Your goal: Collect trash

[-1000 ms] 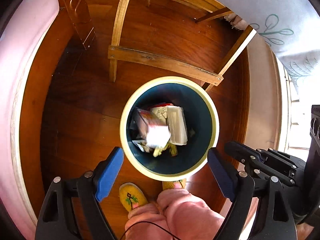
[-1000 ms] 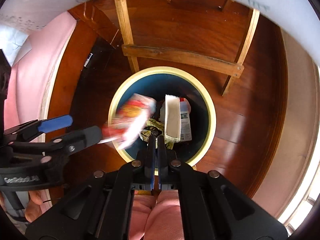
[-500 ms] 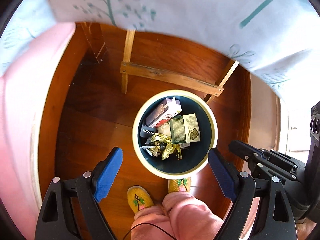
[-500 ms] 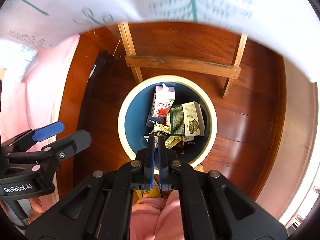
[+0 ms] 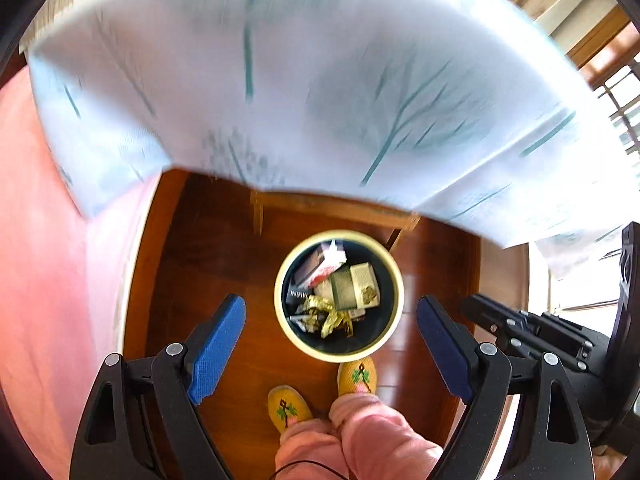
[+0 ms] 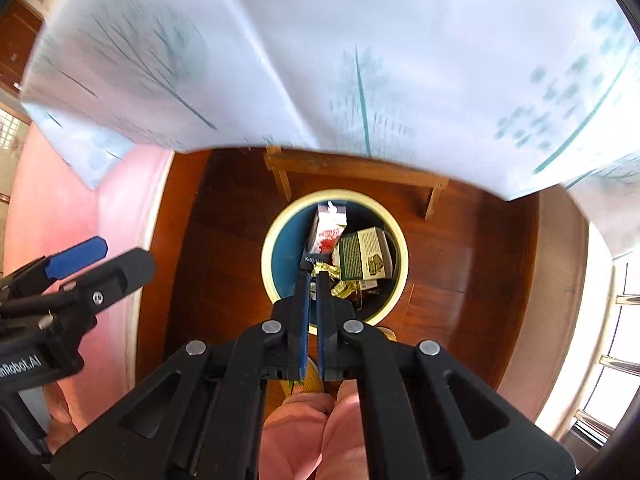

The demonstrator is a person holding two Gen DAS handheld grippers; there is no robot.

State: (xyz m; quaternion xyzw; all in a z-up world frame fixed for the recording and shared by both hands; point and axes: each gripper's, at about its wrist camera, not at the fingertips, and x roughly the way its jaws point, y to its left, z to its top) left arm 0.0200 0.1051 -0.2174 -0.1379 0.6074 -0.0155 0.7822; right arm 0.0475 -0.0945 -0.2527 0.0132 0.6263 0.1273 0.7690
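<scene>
A: How far had we come with the trash at this moment?

B: We judged that a good part was done. The bin (image 5: 339,295) stood on the wooden floor (image 5: 224,264) well below our two tongs, and it already held several pieces: a milk carton (image 6: 326,236), a green and cream box (image 6: 362,254) beside it, and some crumpled gold wrappers (image 5: 328,314) nearer to us.

A: And did our tongs carry anything?

B: No. The left tongs (image 5: 330,344) stood wide open with nothing between the blue pads (image 5: 218,344); in its view the bin lay straight ahead between the two pads. The right tongs (image 6: 314,280) was closed, its fingers almost together, and we saw nothing held in it. Its tips pointed at the near side of the bin.

A: What was left for us?

B: We could not tell exactly. Ahead of both tongs, above the bin, the tablecloth (image 5: 320,80) with the tree pattern filled the upper part of both views, but it was blurred, and we saw no trash on it. Our feet in yellow slippers (image 5: 288,408) stood just behind the bin. We supposed the next piece had to be searched on the table.
</scene>
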